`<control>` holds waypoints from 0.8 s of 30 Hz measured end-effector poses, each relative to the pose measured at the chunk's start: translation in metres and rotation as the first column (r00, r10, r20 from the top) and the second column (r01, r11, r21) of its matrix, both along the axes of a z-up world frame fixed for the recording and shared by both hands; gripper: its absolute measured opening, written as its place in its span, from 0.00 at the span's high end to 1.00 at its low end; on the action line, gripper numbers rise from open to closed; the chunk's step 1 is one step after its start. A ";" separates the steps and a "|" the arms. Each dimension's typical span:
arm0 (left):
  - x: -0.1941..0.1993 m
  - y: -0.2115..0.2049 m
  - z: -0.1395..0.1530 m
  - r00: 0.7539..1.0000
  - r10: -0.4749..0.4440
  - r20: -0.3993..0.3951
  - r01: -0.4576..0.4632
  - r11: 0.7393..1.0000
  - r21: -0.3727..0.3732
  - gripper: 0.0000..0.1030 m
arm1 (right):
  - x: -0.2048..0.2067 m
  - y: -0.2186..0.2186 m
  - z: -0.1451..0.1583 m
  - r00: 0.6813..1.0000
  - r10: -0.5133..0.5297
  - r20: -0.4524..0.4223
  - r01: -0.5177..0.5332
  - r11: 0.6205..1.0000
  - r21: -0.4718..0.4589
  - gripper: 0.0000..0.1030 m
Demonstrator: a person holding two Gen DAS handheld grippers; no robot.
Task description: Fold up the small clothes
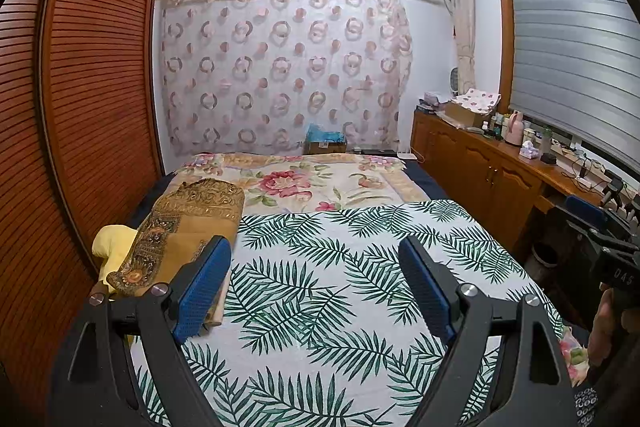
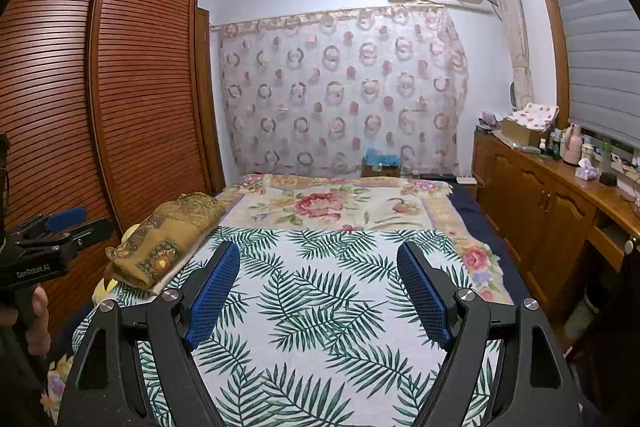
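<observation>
Left wrist view shows a folded brown patterned cloth [image 1: 188, 227] lying at the left edge of the bed, on top of a yellow cloth [image 1: 110, 243], beside the leaf-print sheet [image 1: 320, 267]. Both the left gripper [image 1: 316, 283] and the right gripper [image 2: 318, 287] hang over the sheet, jaws wide apart, holding nothing.

"CenRoboLAI" stood in white on the left tongs' [image 2: 48, 227] black body, at nine o'clock; "045" marked the right tongs [image 1: 612, 247], at three o'clock.
</observation>
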State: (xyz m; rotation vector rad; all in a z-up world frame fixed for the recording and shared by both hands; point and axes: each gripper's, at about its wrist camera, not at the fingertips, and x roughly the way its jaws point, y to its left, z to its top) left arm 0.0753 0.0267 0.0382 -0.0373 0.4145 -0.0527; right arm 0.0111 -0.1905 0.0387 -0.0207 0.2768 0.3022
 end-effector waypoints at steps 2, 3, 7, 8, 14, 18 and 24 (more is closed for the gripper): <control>0.000 0.000 0.000 1.000 0.000 -0.001 0.000 1.000 0.000 0.16 | 0.000 0.000 0.001 1.000 0.000 -0.001 0.000 1.000 -0.001 0.20; 0.000 0.001 0.000 1.000 -0.001 -0.001 0.001 1.000 0.000 0.16 | 0.001 -0.001 0.001 1.000 0.002 -0.002 -0.002 1.000 0.000 0.20; -0.001 0.003 0.000 1.000 0.000 -0.001 0.000 1.000 -0.001 0.16 | 0.002 -0.003 0.003 1.000 0.002 0.000 -0.002 1.000 0.000 0.20; -0.001 0.003 0.000 1.000 0.001 -0.001 -0.001 1.000 -0.001 0.16 | 0.003 -0.004 0.003 1.000 0.001 0.001 -0.001 1.000 0.000 0.20; -0.001 0.003 0.001 1.000 0.000 -0.002 0.000 1.000 -0.002 0.16 | 0.003 -0.005 0.003 1.000 0.002 0.000 -0.002 1.000 0.000 0.20; 0.000 0.003 0.000 1.000 0.000 -0.001 0.000 1.000 -0.002 0.16 | 0.004 -0.006 0.003 1.000 0.003 -0.001 -0.003 1.000 0.000 0.20; 0.000 0.003 0.001 1.000 0.000 -0.002 0.000 1.000 -0.001 0.16 | 0.004 -0.007 0.003 1.000 0.003 -0.001 -0.003 1.000 0.000 0.20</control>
